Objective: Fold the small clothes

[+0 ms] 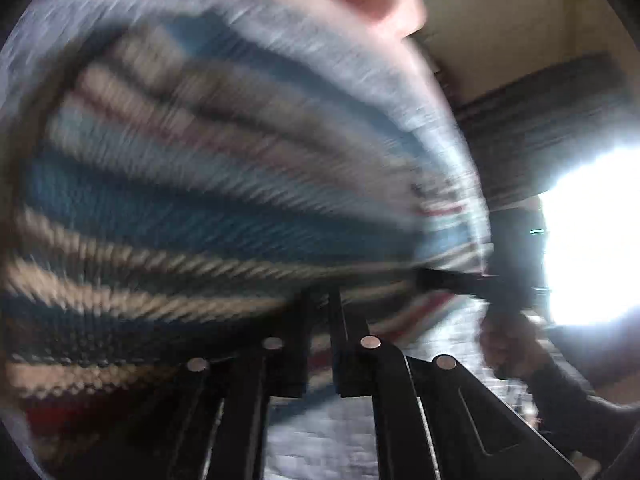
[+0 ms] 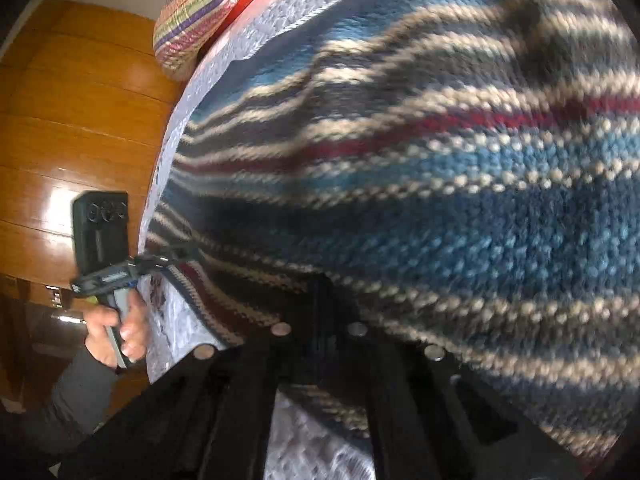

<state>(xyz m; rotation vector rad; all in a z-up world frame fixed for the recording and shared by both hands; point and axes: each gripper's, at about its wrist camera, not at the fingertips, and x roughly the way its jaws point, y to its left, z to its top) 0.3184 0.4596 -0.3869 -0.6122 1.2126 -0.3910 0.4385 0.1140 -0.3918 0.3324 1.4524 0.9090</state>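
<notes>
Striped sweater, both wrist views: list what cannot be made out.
- Striped knit sweater: its outline and any sleeves or neckline are cut off by the frame edges in both views.
- Left wrist view: motion blur smears the knit.
- Left gripper and right gripper: fingertips are buried in the sweater, so the grip is hidden.
- Quilted bedcover: mostly covered by the sweater.

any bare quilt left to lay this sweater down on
A bare strip of quilt runs between the sweater and the bed edge, and a patch lies below the right hand-held gripper. Elsewhere the sweater fills both views.
</notes>
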